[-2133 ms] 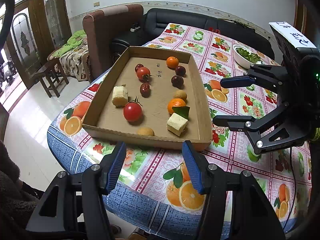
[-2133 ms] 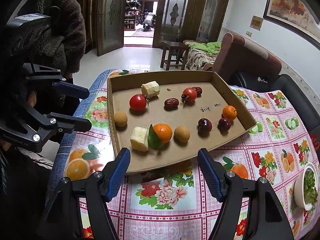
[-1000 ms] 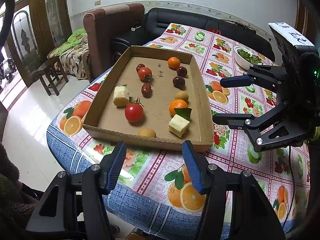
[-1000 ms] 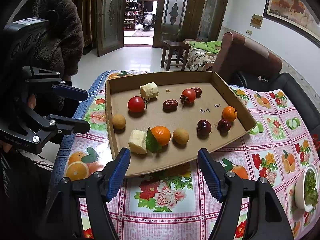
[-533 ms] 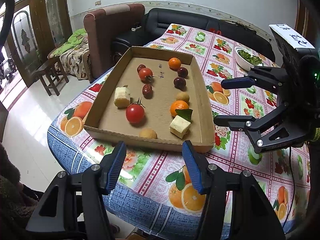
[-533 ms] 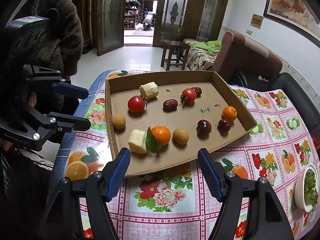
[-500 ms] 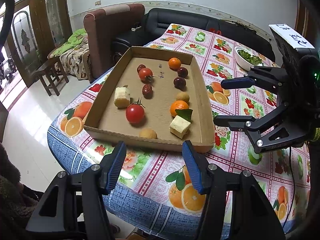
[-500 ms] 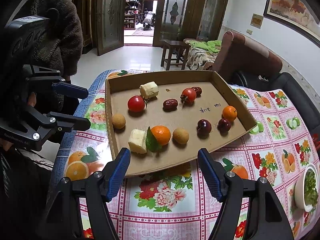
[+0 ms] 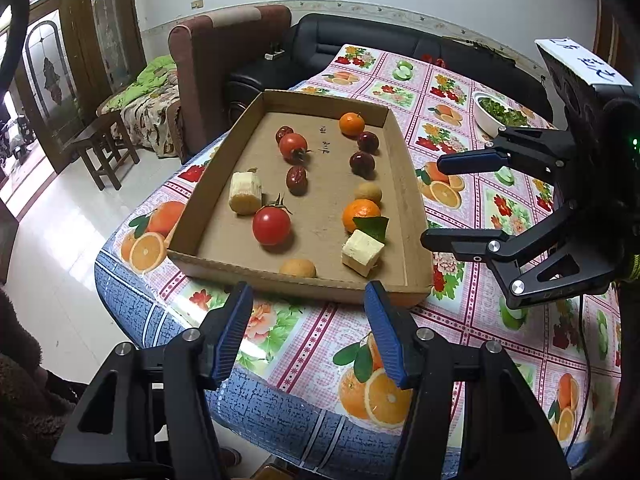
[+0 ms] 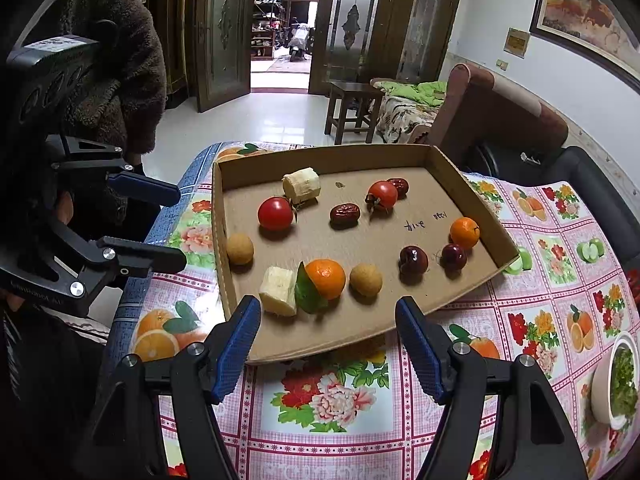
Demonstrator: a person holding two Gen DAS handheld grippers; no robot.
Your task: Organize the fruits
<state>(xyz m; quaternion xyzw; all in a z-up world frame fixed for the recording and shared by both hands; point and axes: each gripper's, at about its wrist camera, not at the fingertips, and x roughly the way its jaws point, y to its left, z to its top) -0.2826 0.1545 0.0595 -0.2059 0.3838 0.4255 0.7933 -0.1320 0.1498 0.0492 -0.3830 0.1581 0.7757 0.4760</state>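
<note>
A shallow cardboard tray on the fruit-print tablecloth holds scattered fruit. In it lie two tomatoes, two oranges, one with a leaf, dark red dates, dark cherries, tan longans and two pale banana chunks. My left gripper hovers open just short of the tray's near edge. My right gripper is open at the tray's other side, nothing between its fingers. Each gripper shows in the other's view.
A white bowl of greens stands on the table beyond the tray. A brown armchair, a black sofa and a wooden stool surround the table. A person in a dark fleece stands at the table's end.
</note>
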